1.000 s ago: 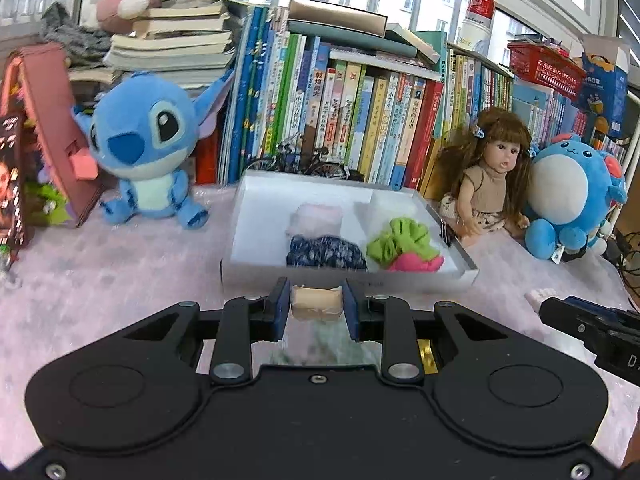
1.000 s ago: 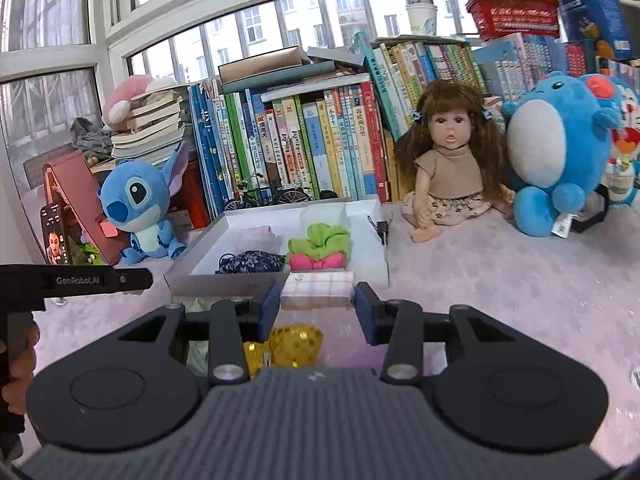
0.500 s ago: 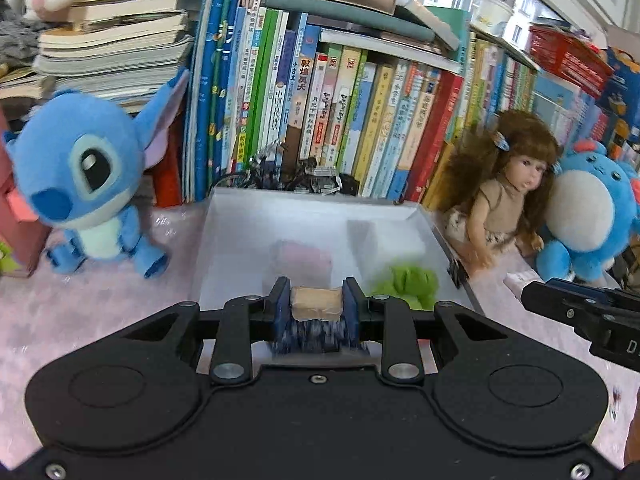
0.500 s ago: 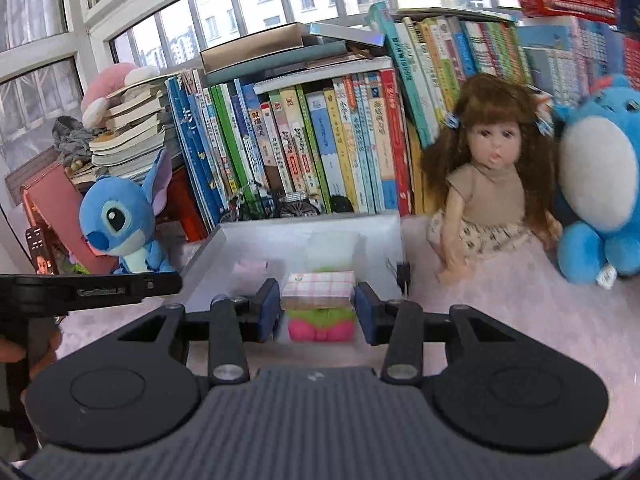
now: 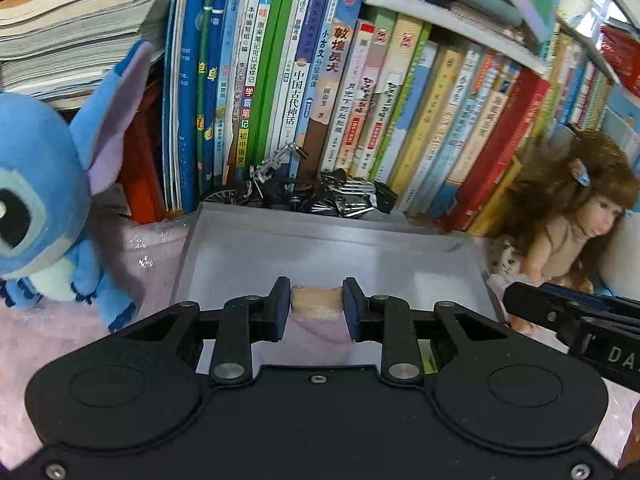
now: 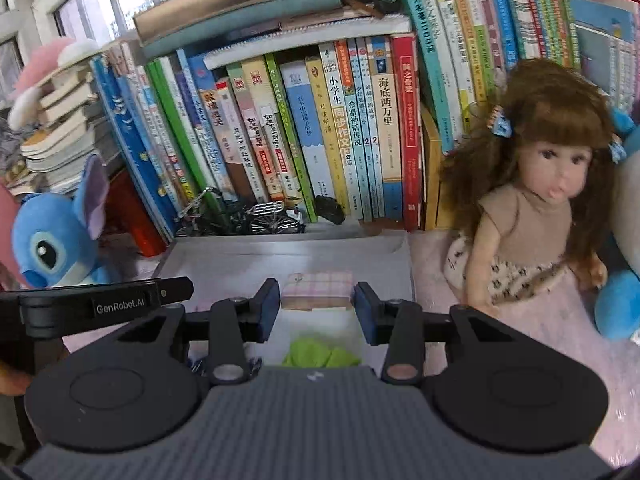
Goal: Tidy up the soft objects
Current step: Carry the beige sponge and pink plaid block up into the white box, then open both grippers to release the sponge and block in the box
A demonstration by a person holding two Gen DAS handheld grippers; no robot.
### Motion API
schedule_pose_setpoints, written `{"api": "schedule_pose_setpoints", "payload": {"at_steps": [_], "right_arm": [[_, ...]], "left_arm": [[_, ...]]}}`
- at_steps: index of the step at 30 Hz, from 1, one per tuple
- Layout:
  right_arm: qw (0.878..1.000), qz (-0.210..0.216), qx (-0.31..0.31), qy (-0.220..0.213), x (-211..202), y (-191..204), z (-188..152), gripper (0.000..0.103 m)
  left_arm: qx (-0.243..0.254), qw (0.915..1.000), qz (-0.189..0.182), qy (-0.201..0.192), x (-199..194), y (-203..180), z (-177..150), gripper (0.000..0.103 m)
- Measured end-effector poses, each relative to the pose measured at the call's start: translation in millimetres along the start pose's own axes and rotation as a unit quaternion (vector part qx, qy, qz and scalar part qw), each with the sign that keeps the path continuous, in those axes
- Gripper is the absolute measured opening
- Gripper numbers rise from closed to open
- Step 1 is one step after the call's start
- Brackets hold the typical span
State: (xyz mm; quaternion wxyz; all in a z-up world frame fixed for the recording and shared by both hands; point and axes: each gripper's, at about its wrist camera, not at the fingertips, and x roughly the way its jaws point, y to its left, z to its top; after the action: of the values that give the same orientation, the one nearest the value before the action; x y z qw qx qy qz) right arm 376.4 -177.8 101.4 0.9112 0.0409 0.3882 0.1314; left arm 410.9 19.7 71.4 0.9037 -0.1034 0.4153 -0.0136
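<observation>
Over the white tray (image 5: 224,248) by the books, the left tool (image 5: 316,306) pinches a small tan pad (image 5: 316,300) and the right tool (image 6: 316,300) clamps a folded checked cloth (image 6: 318,288), both apparently poised to drop them inside.

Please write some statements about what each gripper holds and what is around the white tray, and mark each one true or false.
1. The left gripper is shut on a tan folded cloth. True.
2. The right gripper is empty. False: it is shut on a pink plaid folded cloth.
3. Both grippers are above the white tray. True.
4. The doll sits inside the tray. False: it sits on the pink cover beside it, in front of the books.
5. A green scrunchie lies in the tray below the right gripper. True.
</observation>
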Motion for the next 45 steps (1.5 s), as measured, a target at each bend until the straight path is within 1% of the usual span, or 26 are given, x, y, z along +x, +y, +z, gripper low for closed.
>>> {"api": "schedule_pose_setpoints", "payload": {"at_steps": [5, 9, 14, 18, 22, 29, 34, 41, 45], "right_arm": [[1.0, -0.012, -0.01, 0.011, 35.7, 2.7, 10.6, 0.047], [1.0, -0.019, -0.001, 0.022, 60.0, 5.2, 16.8, 0.047], [0.999, -0.029, 0.005, 0.029, 81.6, 4.1, 20.6, 0.047], [0.999, -0.032, 0.007, 0.035, 95.5, 2.5, 19.9, 0.047], [0.998, -0.037, 0.002, 0.044, 109.6, 3.1, 18.2, 0.047], [0.998, -0.044, -0.006, 0.054, 123.6, 5.5, 15.3, 0.047], [0.997, -0.044, -0.002, 0.064, 129.6, 3.6, 13.4, 0.047], [0.996, -0.037, 0.008, 0.076, 136.0, 1.6, 9.9, 0.049], [0.996, -0.036, 0.013, 0.076, 136.0, -0.5, 10.3, 0.053]], "left_arm": [[0.003, 1.0, 0.008, 0.003, 24.5, -3.6, 9.9, 0.027], [-0.002, 0.9999, 0.009, 0.008, 39.6, -2.6, 14.2, 0.027], [0.012, 0.9999, -0.009, 0.001, 50.7, -5.8, 10.5, 0.027], [0.0, 0.9999, -0.011, 0.003, 60.5, -3.6, 6.3, 0.027], [0.0, 1.0, -0.003, 0.003, 68.5, -0.6, 2.6, 0.027], [-0.005, 0.9998, 0.003, 0.017, 80.9, 5.5, -3.9, 0.027], [-0.012, 0.9996, 0.008, 0.026, 88.6, 9.2, -8.3, 0.027], [-0.001, 0.9997, 0.012, 0.02, 89.4, 5.8, -11.6, 0.027], [0.001, 0.9998, 0.013, 0.016, 89.7, 4.4, -12.8, 0.027]]}}
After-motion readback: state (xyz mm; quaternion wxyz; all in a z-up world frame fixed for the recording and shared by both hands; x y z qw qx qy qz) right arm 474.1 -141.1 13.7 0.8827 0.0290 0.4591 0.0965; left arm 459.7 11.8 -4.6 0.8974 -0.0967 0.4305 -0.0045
